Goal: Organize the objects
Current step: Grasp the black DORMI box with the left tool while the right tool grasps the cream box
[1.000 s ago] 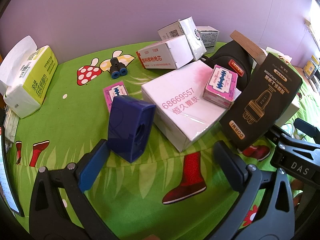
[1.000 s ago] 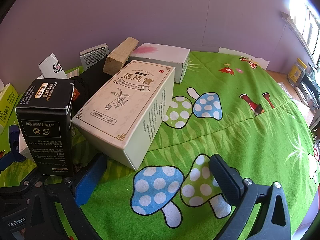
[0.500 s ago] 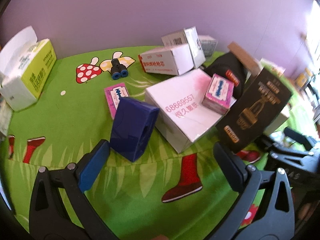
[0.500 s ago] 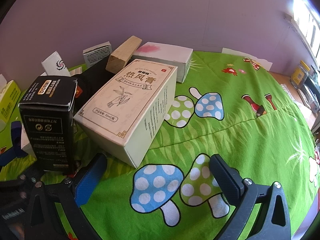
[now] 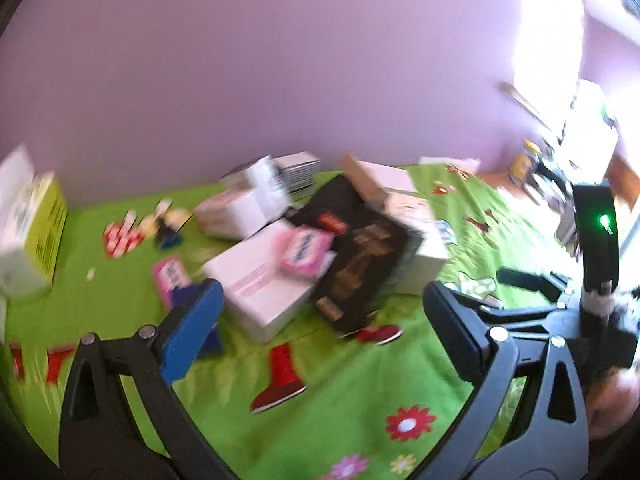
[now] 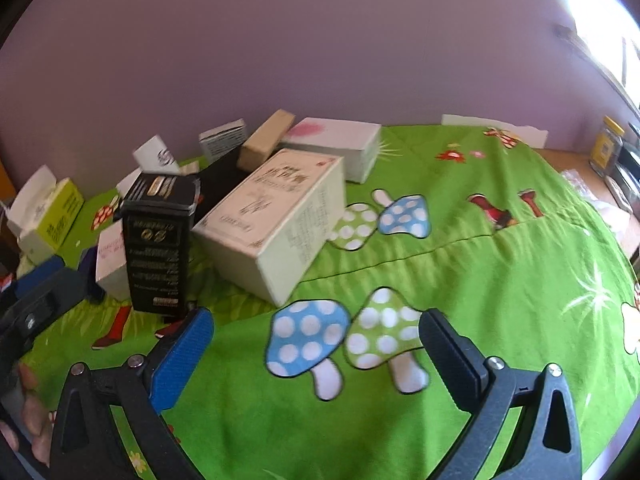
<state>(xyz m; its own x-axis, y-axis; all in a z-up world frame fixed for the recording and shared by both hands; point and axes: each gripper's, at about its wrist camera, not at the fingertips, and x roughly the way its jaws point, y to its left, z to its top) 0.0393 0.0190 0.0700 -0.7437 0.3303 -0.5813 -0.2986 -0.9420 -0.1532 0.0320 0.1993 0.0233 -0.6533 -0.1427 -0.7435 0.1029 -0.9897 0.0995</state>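
The left wrist view is blurred by motion. My left gripper is open and holds nothing, hanging above the green mushroom-print cloth. Ahead of it lie a white box with pink print, a pink packet on top of that box, and a black box. A dark blue block is partly hidden behind the left finger. My right gripper is also open and empty. It is over bare cloth, nearer than the upright black box and a large beige box.
A green tissue box stands far left. A wooden block, a white box with a pink stain and small boxes sit by the purple wall. A yellow-lidded jar is on the wooden surface at right. A hand shows lower left.
Both grippers have drawn back from the pile, so the boxes look smaller. The left view has swung right and blurred. The blue block stays on the cloth.
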